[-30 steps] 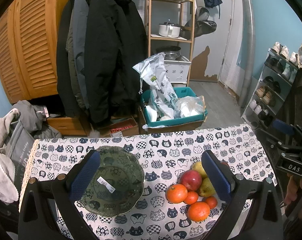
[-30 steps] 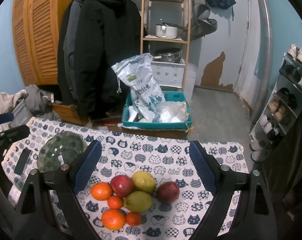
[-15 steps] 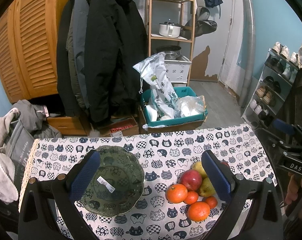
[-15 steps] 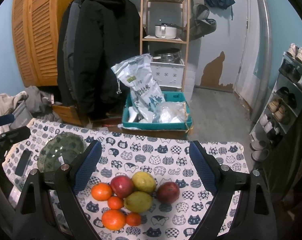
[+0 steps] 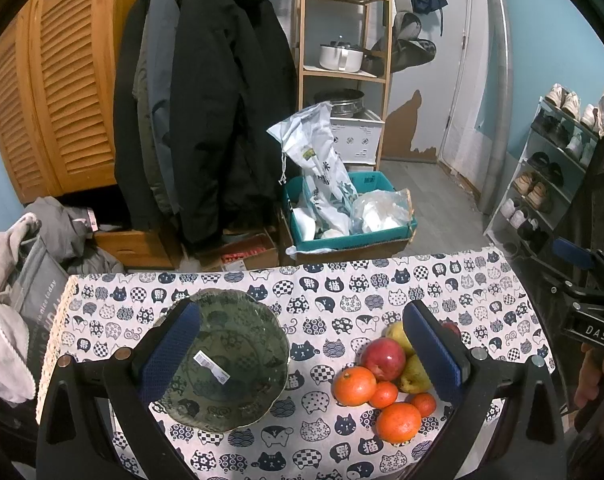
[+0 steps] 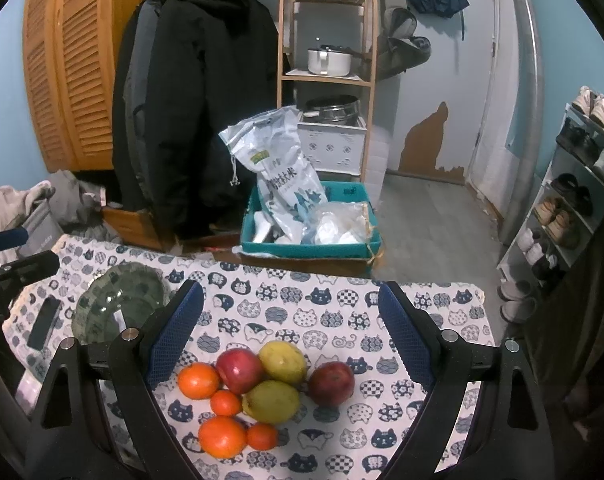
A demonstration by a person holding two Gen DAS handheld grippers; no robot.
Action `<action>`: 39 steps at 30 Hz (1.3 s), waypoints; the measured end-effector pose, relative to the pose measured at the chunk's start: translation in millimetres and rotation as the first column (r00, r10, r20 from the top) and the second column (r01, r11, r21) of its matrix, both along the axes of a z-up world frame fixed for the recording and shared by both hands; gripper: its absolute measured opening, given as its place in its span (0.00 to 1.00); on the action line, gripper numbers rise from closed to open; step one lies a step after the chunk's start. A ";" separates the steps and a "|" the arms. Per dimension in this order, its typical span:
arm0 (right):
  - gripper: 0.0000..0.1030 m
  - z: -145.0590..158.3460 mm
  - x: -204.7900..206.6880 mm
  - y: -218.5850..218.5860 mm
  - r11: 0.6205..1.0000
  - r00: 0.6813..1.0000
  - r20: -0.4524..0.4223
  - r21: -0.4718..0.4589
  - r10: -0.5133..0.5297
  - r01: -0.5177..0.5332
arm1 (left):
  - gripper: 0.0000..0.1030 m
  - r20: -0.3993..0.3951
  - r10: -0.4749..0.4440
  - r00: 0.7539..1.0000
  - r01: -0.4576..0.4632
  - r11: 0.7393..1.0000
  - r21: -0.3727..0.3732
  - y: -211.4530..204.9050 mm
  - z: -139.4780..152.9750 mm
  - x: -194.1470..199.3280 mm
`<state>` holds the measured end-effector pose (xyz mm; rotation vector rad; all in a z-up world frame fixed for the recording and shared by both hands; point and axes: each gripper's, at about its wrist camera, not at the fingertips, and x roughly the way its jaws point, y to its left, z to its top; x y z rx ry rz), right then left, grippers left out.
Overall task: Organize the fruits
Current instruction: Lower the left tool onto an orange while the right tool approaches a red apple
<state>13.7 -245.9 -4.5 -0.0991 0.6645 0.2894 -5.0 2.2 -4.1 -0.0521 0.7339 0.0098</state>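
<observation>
A pile of fruit lies on the cat-print tablecloth: two red apples, two yellow-green pears and several oranges and tangerines. A dark green glass bowl with a white sticker stands empty to their left. My left gripper hangs open above the bowl and the fruit pile. My right gripper is open above the fruit, with nothing between its fingers.
A black phone lies left of the bowl. Beyond the table's far edge stand a teal box with bags, hanging coats, a wooden shelf and a shoe rack. A hand holds the other gripper at the right.
The right wrist view has shifted slightly; both grippers stay open and the fruit and bowl have not moved.
</observation>
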 end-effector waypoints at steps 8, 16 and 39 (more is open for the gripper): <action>0.85 -1.5 0.0 -3.6 1.000 1.000 -0.002 -0.010 -0.003 0.003 | 0.99 -0.011 0.004 1.000 -0.004 1.000 0.006 -1.1 -8.1 2.6; 0.85 -23.8 8.9 -8.5 0.999 0.997 -0.073 -0.052 -0.013 0.010 | 0.99 -0.089 -0.001 0.996 0.000 1.000 -0.016 0.2 -32.4 17.5; 0.85 -128.6 35.5 -34.9 0.991 0.933 -0.351 -0.126 -0.079 0.037 | 0.99 -0.377 -0.084 0.922 0.079 0.996 -0.029 -33.1 -137.0 51.0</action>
